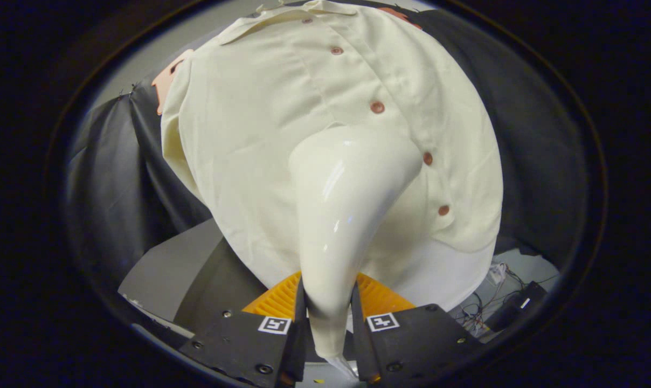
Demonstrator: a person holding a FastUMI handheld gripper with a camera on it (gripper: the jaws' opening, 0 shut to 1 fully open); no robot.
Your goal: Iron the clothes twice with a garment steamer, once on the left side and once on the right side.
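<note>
- Cream button-front shirt (261, 134) hanging against the dark cloth backdrop (541, 145), collar up top, brown buttons (377, 107) running down the placket, hem just beyond the fingers.
- Glossy white garment steamer (341, 215) rising from between the fingers, wide head laid against the shirt front, just left of the button line, around mid-chest.
- Gripper (328, 318) clamped on the steamer's narrow handle, both fingers pressing its sides.
- Tangle of cables (498, 280) low on the floor, off to the right.
- Progress, judging by position: working a pass on the left panel; right side beyond the buttons probably yet to do, though impossible to confirm from fabric alone.
</note>
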